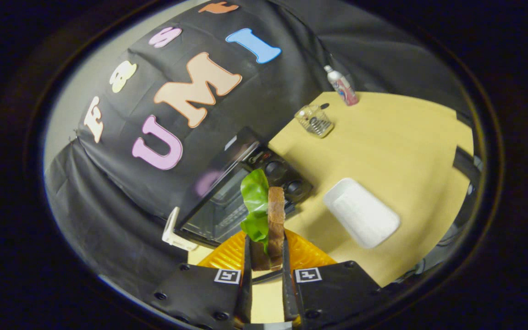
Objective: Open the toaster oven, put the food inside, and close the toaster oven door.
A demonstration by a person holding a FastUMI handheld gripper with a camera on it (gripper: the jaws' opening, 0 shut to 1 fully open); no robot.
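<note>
My claw (265, 256) grips one sandwich (271, 220), both fingers pressed on it.
It hangs just before one oven (241, 192), door down, on a yellow bench (397, 151) walled by black cloth. Also there: one white tray (361, 212), one clear container (314, 120), one bottle (342, 85).

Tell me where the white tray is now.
The white tray lies on the yellow table, beside the toaster oven's knob side, beyond the gripper.
</note>
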